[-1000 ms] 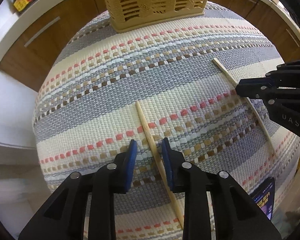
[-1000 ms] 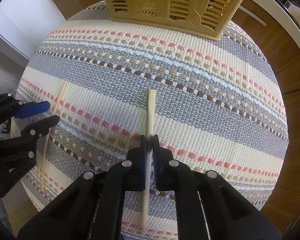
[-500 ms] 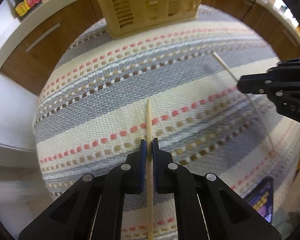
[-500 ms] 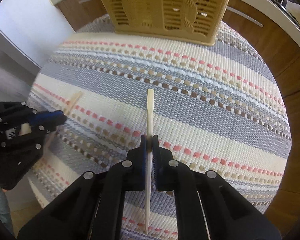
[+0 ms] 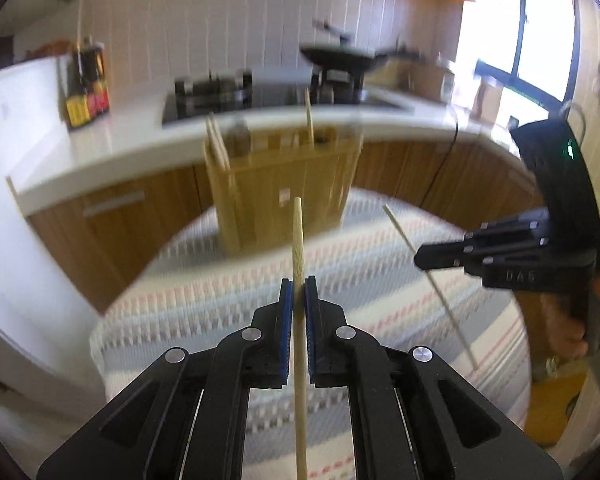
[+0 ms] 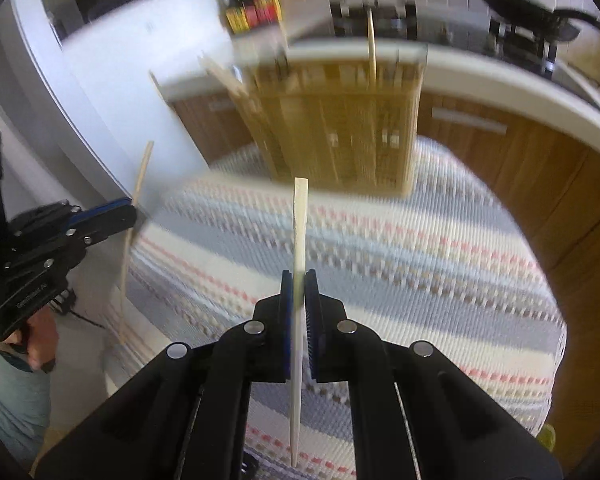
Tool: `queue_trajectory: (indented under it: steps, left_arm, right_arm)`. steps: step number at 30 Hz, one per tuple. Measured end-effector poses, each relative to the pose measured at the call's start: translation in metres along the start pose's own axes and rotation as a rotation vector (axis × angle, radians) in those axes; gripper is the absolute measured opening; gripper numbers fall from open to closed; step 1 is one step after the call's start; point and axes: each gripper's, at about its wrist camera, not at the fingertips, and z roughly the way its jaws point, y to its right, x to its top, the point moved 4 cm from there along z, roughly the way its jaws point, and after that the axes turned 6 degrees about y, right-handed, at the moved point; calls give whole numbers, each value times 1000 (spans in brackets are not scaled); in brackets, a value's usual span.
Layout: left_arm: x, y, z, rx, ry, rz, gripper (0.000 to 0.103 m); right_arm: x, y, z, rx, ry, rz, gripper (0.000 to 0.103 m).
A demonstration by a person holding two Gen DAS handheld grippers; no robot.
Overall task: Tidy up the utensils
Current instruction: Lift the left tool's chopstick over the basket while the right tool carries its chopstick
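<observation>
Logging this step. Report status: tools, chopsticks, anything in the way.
Left tool shut on a chopstick. Right tool shut on the other chopstick. Both clear of the mat; holder ahead, sticks already inside. Path open.

Left black plastic hand-held gripper (image 5: 294, 292) w/ blue pads, silver rivets; clamped in it a tan round wooden chopstick (image 5: 299, 320). Right black plastic hand-held gripper (image 6: 299, 292), same blue pads & silver rivets, w/ a pale cream flat-ended wooden chopstick (image 6: 299, 240). Woven striped cloth on the table (image 6: 440, 280): grey & cream bands, dashed rows in pink/coral, brown, tan, white. Yellow-beige slatted plastic utensil basket (image 6: 340, 128), lattice sides. Brown wood-grain cabinet fronts (image 5: 112, 224) w/ silver handles, white worktop (image 5: 112, 148). Black wok (image 5: 348, 60). Dark sauce bottles (image 5: 88, 88), yellow/red labels.
</observation>
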Motion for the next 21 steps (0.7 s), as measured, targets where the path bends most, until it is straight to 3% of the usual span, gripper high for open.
queue_trajectory:
  steps: [3, 8, 17, 21]
  left_arm:
    - [32, 3, -15, -5, 109, -14, 4]
    - [77, 5, -19, -20, 216, -16, 4]
    - [141, -9, 5, -2, 431, -42, 4]
    - [155, -19, 20, 41, 506, -48, 4]
  right_arm:
    - [23, -7, -14, 18, 99, 1, 5]
    - [63, -5, -32, 24, 210, -12, 5]
    - [145, 16, -37, 15, 435, 49, 5]
    - [174, 31, -18, -20, 446, 61, 5]
